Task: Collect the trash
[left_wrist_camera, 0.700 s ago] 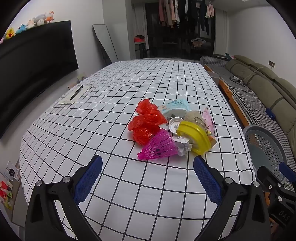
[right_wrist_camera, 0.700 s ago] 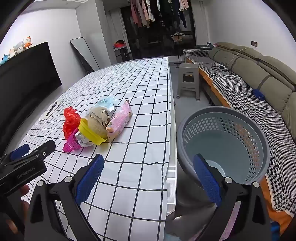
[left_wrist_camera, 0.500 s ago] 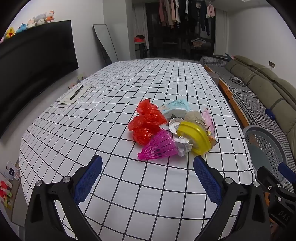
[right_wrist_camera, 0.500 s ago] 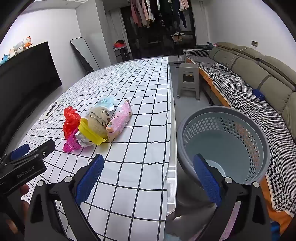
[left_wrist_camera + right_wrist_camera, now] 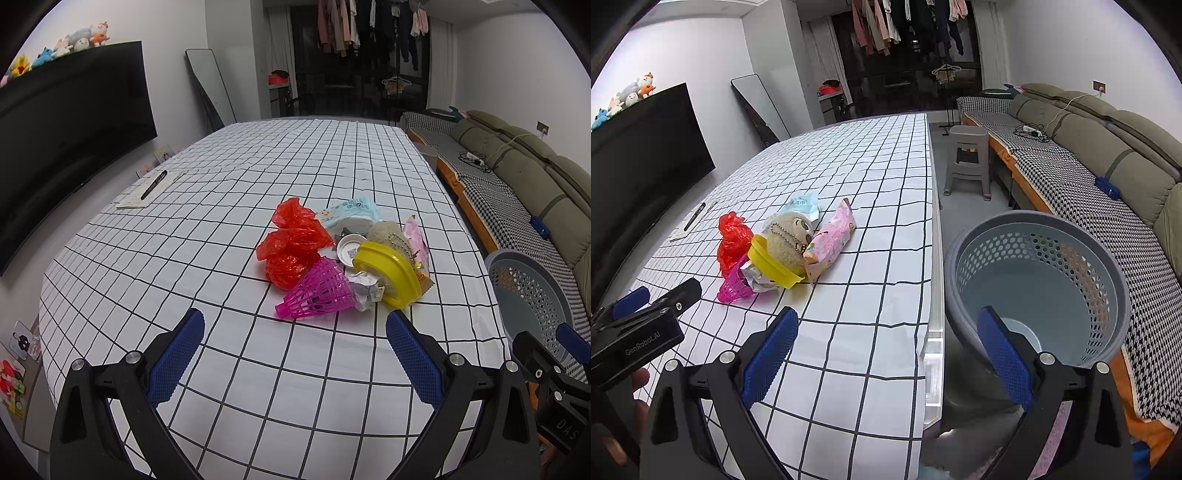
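A pile of trash lies on the checked tablecloth (image 5: 221, 229): a pink plastic shuttlecock (image 5: 317, 291), a red plastic bag (image 5: 291, 243), crumpled foil (image 5: 364, 291), a yellow lid (image 5: 388, 273), a small round tin lid (image 5: 351, 249), a beige plush toy (image 5: 788, 236), a pink wrapper (image 5: 831, 240) and a blue wipes pack (image 5: 351, 210). My left gripper (image 5: 293, 350) is open and empty, just short of the shuttlecock. My right gripper (image 5: 886, 347) is open and empty over the table's right edge. A grey perforated basket (image 5: 1108, 266) stands on the floor beside the table.
A pen on a notepad (image 5: 153, 184) lies at the table's far left. A grey stool (image 5: 967, 158) and a sofa (image 5: 1108, 147) stand to the right. A large television (image 5: 66, 122) hangs on the left wall.
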{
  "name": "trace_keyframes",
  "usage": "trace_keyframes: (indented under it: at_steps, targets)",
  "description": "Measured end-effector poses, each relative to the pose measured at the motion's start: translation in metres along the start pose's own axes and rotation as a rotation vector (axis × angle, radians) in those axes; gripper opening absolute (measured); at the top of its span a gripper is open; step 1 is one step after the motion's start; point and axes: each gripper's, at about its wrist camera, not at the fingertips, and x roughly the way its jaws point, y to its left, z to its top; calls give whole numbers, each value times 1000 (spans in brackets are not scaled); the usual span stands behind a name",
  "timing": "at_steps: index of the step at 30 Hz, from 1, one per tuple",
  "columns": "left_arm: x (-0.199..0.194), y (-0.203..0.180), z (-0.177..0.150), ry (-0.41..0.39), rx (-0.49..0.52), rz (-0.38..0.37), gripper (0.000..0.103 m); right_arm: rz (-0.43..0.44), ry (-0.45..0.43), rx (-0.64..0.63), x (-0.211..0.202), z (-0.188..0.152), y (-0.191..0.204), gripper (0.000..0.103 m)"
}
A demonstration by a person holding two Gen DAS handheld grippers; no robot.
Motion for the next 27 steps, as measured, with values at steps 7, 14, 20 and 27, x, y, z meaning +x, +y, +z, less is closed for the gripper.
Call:
trace_keyframes:
  at_steps: [7,14,20,27]
  targets:
    - [0,0,0,0,2,0,97,1,0,1,-1,0,-1,93]
    - [0,-1,-1,0,2,0,97,4,-2,-2,1,0,0,93]
    - [0,-1,-1,0,1,2,97,3,-2,-3,2,0,0,93]
    - [1,0,-1,1,4,2,97,5,-2,-3,-3,0,2,93]
